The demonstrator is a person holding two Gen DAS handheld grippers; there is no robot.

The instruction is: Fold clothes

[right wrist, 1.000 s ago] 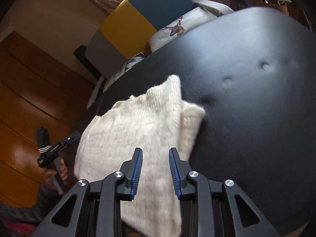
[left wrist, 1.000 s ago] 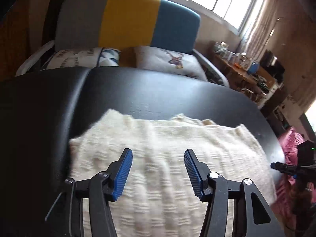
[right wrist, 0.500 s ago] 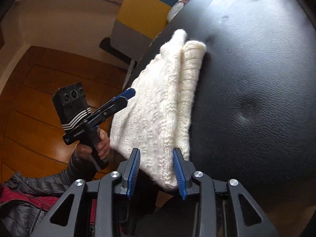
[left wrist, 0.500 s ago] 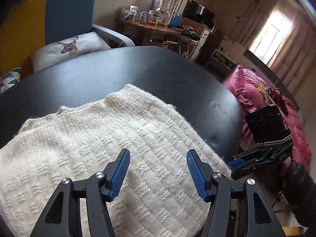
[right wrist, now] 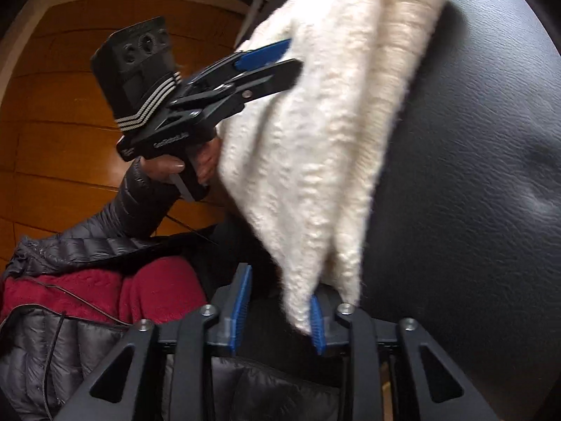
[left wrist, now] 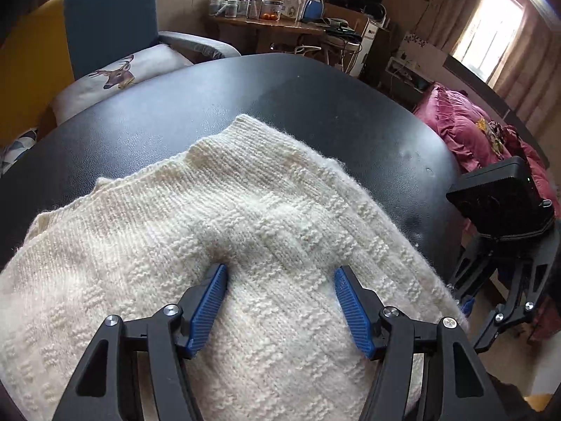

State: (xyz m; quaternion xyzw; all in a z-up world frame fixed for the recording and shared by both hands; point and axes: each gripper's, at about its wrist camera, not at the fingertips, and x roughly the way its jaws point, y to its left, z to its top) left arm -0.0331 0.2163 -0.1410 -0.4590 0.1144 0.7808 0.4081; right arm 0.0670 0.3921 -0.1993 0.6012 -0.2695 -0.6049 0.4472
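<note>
On the black padded table lies a folded cream knitted sweater, its ribbed hem pointing toward the far side and its near part hanging off the table's front edge. The left gripper is over the middle of the knit with its blue-padded fingers spread wide; the left fingertip presses a small dimple into the wool, and nothing is pinched between the two. In the right wrist view the same gripper shows from the side, held in a hand in a dark quilted sleeve, its tips against the sweater.

The right gripper sits at the near right corner of the sweater, at the table's edge. Its jaws stand apart, and the corner of the wool hangs down over the right-hand pad, while the other pad stands clear of the cloth. From the left wrist view this gripper appears low at the right, its tip just at the sweater's fringe, though the tip is too small there to tell more.

Beyond the table stand an armchair with a blue and yellow back, a deer-print cushion and a cluttered wooden desk
</note>
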